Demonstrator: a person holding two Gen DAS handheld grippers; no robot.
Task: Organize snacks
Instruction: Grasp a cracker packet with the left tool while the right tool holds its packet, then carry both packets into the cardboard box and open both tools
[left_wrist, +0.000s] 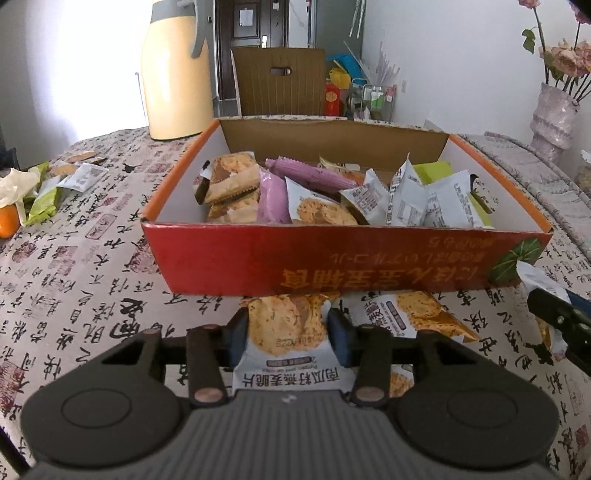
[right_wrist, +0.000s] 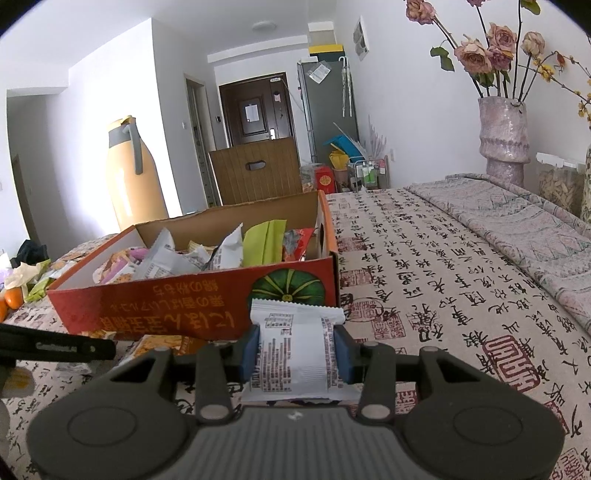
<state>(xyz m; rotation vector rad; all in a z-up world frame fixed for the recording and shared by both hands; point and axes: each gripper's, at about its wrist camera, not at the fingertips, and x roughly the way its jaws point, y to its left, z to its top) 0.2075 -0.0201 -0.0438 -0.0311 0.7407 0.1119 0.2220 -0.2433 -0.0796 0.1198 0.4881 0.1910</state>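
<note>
A red cardboard box (left_wrist: 332, 254) stands open on the table and holds several snack packets (left_wrist: 314, 192). Just in front of its near wall, my left gripper (left_wrist: 288, 332) is shut on a cracker packet (left_wrist: 286, 321) printed with round biscuits. A second cracker packet (left_wrist: 417, 314) lies on the cloth beside it. In the right wrist view my right gripper (right_wrist: 297, 350) is shut on a white packet (right_wrist: 295, 328), back side up, near the box (right_wrist: 166, 302) corner that bears a pumpkin picture. The left gripper's finger (right_wrist: 74, 347) shows at that view's left edge.
Loose snack packets (left_wrist: 55, 184) and an orange (left_wrist: 7, 221) lie at the table's left. A yellow thermos jug (left_wrist: 177, 74) stands behind the box. A vase of flowers (right_wrist: 504, 140) and a folded cloth (right_wrist: 517, 229) occupy the right side. A wooden chair back (left_wrist: 277, 81) is beyond.
</note>
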